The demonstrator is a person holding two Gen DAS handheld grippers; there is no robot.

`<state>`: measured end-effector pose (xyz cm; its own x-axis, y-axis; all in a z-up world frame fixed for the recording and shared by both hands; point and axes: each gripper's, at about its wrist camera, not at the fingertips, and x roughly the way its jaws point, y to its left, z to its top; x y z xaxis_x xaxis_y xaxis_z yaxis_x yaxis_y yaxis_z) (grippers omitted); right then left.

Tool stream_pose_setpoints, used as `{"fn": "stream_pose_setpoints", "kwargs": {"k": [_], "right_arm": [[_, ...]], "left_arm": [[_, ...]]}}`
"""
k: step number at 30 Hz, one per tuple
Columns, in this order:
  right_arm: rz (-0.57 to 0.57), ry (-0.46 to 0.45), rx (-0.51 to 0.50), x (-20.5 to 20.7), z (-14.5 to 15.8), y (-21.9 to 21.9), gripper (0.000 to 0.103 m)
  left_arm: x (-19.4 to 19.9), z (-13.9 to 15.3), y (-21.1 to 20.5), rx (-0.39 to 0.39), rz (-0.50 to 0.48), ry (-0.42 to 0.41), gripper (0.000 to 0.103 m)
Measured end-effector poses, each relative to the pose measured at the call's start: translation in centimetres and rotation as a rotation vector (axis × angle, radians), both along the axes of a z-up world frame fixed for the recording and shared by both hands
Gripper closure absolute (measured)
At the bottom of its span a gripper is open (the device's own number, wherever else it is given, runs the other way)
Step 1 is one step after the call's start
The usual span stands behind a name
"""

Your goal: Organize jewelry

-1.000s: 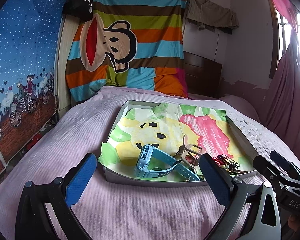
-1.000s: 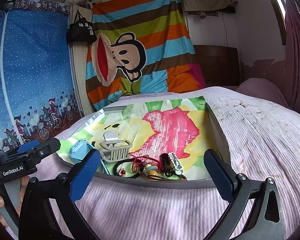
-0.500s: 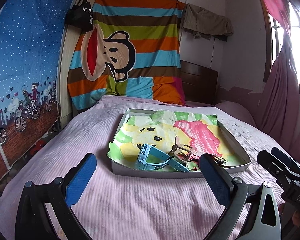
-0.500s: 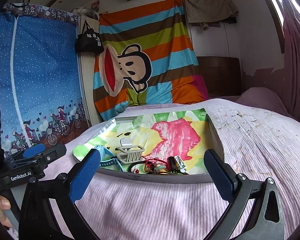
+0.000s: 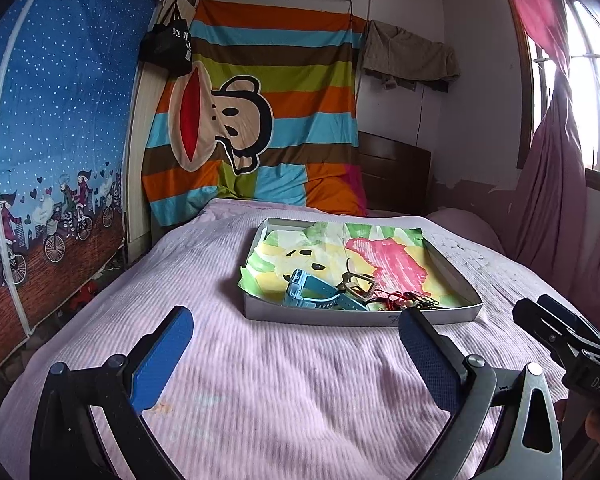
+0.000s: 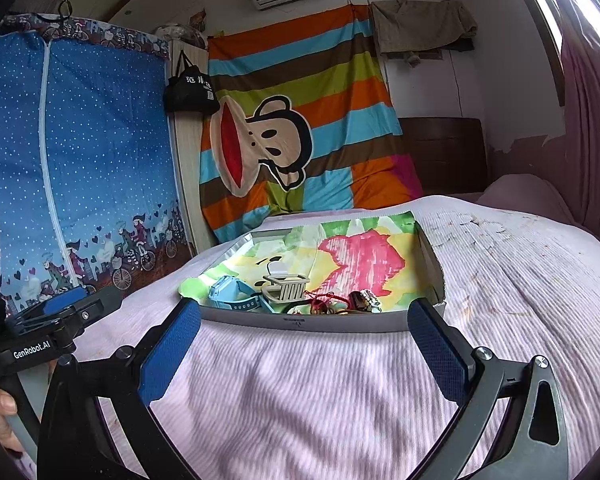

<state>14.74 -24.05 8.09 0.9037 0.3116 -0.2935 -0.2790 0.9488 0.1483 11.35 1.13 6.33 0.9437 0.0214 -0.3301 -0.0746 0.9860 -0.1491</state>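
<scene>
A shallow grey tray lined with a colourful cartoon paper lies on the pink bedspread. At its near edge lie a light-blue watch, a small beige basket-shaped holder and a tangle of red cord and beads. The same tray, watch, holder and beads, with a dark clip, show in the right wrist view. My left gripper and my right gripper are both open and empty, held back from the tray above the bedspread.
The pink bedspread spreads around the tray. A striped monkey blanket hangs on the far wall beside a dark headboard. A blue fabric wardrobe stands at the left, a pink curtain at the right.
Both grippers have drawn back from the tray and risen a little; the tray now looks smaller and farther away. Both stay open. The items in the tray have not moved.
</scene>
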Motion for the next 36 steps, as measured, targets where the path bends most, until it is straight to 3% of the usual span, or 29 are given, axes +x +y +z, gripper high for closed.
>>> {"fn": "stream_pose_setpoints", "kwargs": {"k": [22,36], "right_arm": [[0.003,0.003,-0.004,-7.3,-1.5,0.2,0.001],[-0.088,0.031,0.0,-10.1,-4.1,-0.5,0.001]], "left_arm": [[-5.7,-2.0,-0.2,0.016,-0.012,0.001,0.0],[-8.5,-3.9,-1.1,0.088,0.006,-0.005,0.0]]}}
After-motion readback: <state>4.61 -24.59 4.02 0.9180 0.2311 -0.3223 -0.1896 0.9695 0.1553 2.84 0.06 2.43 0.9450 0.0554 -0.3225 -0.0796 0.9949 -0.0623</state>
